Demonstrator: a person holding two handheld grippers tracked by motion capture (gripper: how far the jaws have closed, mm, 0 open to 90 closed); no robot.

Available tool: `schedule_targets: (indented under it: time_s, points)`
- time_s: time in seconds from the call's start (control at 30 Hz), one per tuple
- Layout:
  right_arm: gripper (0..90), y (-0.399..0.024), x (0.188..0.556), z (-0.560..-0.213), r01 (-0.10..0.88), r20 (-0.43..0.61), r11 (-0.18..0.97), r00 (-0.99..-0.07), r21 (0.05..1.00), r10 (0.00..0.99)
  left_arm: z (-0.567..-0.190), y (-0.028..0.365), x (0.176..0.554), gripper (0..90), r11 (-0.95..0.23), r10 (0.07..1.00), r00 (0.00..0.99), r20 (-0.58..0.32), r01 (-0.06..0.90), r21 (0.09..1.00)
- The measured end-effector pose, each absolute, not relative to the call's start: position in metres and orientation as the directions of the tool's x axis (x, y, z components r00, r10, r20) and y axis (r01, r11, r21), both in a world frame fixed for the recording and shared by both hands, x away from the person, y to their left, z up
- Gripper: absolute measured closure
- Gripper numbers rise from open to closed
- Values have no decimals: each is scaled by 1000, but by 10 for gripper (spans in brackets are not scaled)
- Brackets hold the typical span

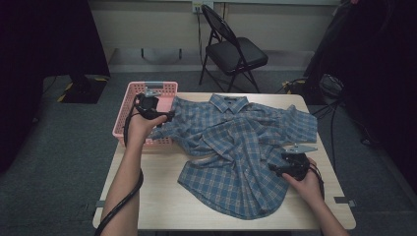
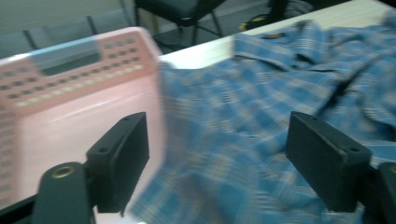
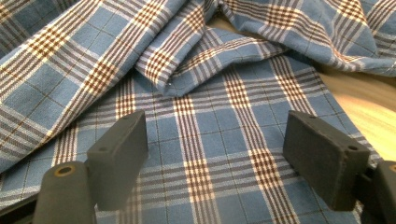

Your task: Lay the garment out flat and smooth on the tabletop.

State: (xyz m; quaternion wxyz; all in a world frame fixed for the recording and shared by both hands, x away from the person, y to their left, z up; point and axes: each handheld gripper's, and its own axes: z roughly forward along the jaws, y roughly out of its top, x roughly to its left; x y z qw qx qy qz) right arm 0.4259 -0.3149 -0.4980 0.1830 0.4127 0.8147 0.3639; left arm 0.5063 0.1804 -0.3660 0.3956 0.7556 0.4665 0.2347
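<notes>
A blue plaid shirt lies rumpled across the wooden table, collar toward the far edge. One sleeve reaches to the pink basket at the left. My left gripper hovers at that sleeve by the basket's edge; in the left gripper view its jaws stand wide apart over the plaid shirt and pink basket. My right gripper sits at the shirt's right side. In the right gripper view the plaid shirt lies under its open jaws, nothing between them.
A black folding chair stands beyond the table's far edge. Dark equipment and cables crowd the floor at the right. Bare tabletop shows at the front left and along the right edge.
</notes>
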Motion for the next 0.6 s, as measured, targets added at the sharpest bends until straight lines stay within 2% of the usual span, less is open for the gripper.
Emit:
schedule_targets:
  time_s: [0.33, 0.6]
  points:
    - [213, -315, 426, -498, 539, 2, 395, -592, 744, 806, -381, 138, 482, 171, -264, 822, 564, -74, 493, 829]
    - [213, -315, 426, -498, 539, 2, 395, -592, 744, 806, -410, 109, 460, 163, -357, 774, 633, -23, 466, 810]
